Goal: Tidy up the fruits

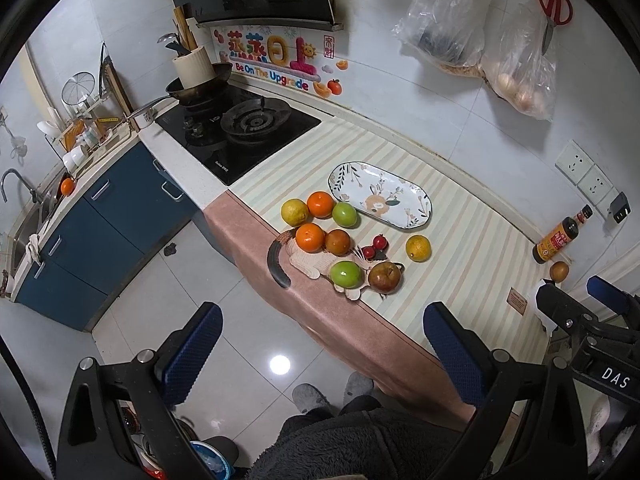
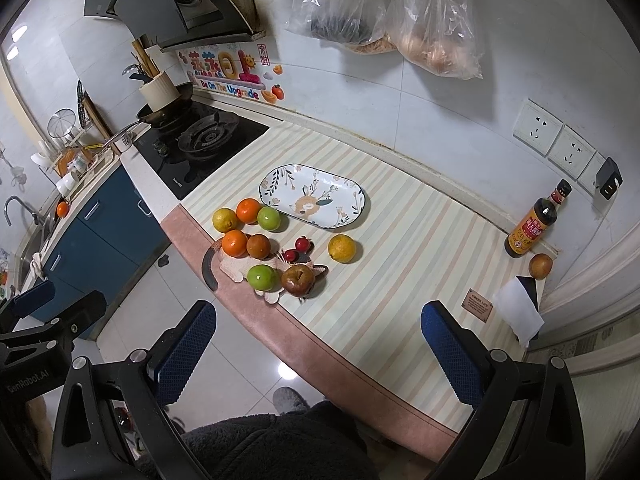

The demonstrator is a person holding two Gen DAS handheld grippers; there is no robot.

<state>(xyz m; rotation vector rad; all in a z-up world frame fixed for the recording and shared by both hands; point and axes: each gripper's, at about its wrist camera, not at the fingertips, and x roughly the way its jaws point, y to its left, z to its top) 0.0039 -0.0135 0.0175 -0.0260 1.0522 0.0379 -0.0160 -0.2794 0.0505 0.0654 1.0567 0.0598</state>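
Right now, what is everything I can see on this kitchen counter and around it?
plate: 1, white with a floral print, empty, mid-counter
oranges: 2, bright orange, left of the plate
yellow citrus: 2, one in the cluster, one alone nearer the front
green fruits: 2, one by the plate, one on the mat
brown fruits: 3, two in the cluster, one beside the bottle
small red fruits: 2, mid-cluster
cat-shaped mat: 1, beige, under the front fruit
sauce bottle: 1, dark, by the wall
plastic bags: 2, clear, hanging on the wall
stove: 1, black, left
left gripper: jaws open, blue pads
right gripper: jaws open, blue pads
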